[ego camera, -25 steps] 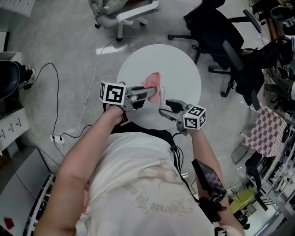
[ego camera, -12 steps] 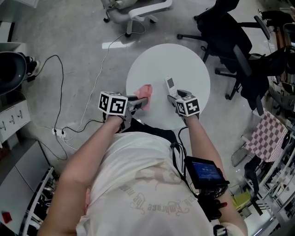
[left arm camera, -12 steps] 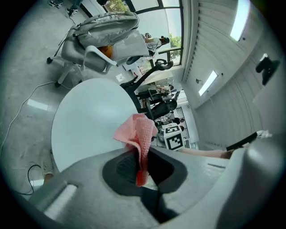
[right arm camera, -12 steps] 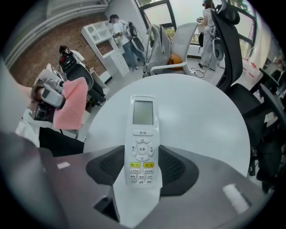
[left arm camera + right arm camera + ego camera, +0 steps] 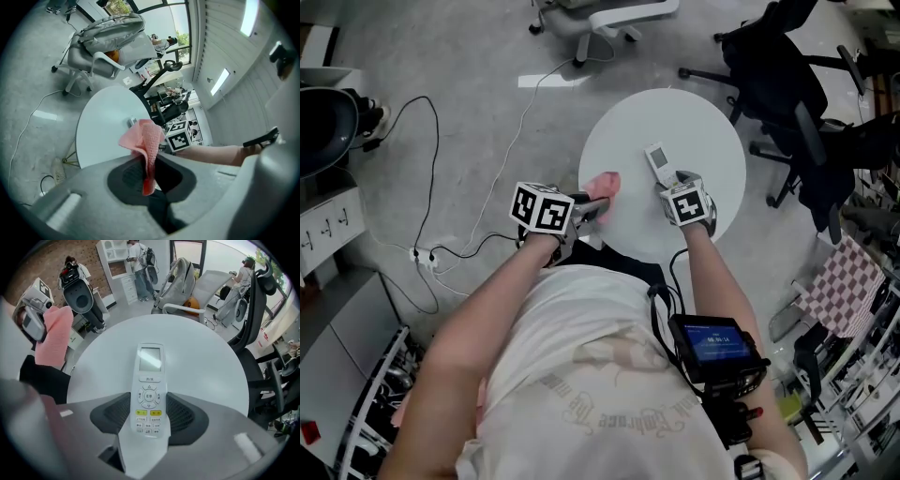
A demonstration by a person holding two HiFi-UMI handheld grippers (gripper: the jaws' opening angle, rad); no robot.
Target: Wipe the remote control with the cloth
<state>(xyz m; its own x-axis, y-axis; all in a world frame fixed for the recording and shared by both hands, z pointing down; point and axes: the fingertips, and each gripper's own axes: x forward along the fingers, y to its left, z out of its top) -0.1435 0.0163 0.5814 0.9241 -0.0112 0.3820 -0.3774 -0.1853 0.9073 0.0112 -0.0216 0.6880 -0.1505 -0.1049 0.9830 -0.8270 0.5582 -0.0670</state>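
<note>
Two holds: left gripper (image 5: 149, 172) fingers tight on crumpled pink cloth (image 5: 144, 138), right gripper (image 5: 149, 416) fingers on white remote (image 5: 149, 376).

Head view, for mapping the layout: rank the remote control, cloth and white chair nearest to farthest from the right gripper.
1. remote control, held by the right gripper.
2. cloth, leftward, in the left gripper.
3. white chair, beyond the table.

This looks like an office or lab workroom. On a bare grey concrete floor (image 5: 469, 75) stand a round white table (image 5: 712, 141), a white swivel chair (image 5: 619, 17) on the far side and black wheeled office chairs (image 5: 778, 66) at the right. Loose cables (image 5: 437, 131) run to a power strip (image 5: 420, 254) at the left. Tall windows (image 5: 176, 21), white cabinets (image 5: 115, 254) and a brick wall (image 5: 47, 256) line the room.
</note>
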